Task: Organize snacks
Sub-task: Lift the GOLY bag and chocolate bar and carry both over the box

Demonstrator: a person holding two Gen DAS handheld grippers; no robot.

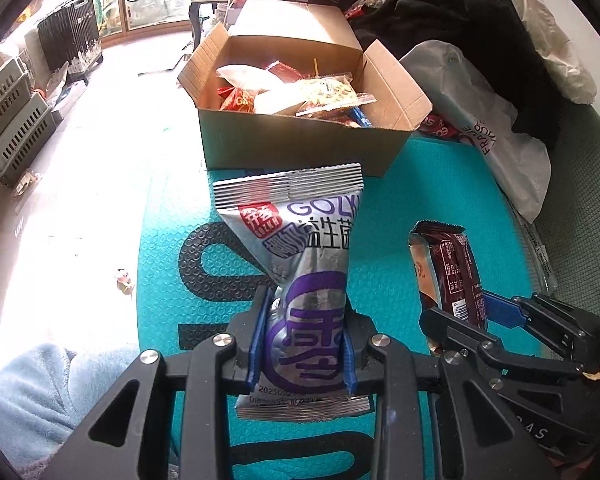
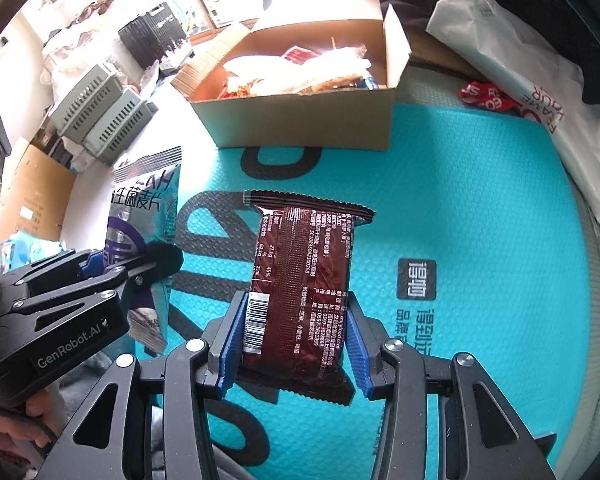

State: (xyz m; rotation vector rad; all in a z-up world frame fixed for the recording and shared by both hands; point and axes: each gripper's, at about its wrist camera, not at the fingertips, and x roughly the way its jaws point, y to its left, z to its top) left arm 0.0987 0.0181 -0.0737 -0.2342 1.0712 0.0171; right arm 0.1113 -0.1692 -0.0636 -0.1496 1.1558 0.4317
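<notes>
Left gripper (image 1: 305,340) fingers are clamped on a silver packet (image 1: 300,264), held upright above the teal mat (image 1: 440,184). Right gripper (image 2: 296,344) fingers are clamped on a brown packet (image 2: 300,280), also clear of the mat; the 2 packets hang side by side. Open cardboard box (image 1: 300,148) sits at the mat's far edge, already holding several snacks (image 1: 316,92), with a white bag (image 1: 492,128) just to its right.
</notes>
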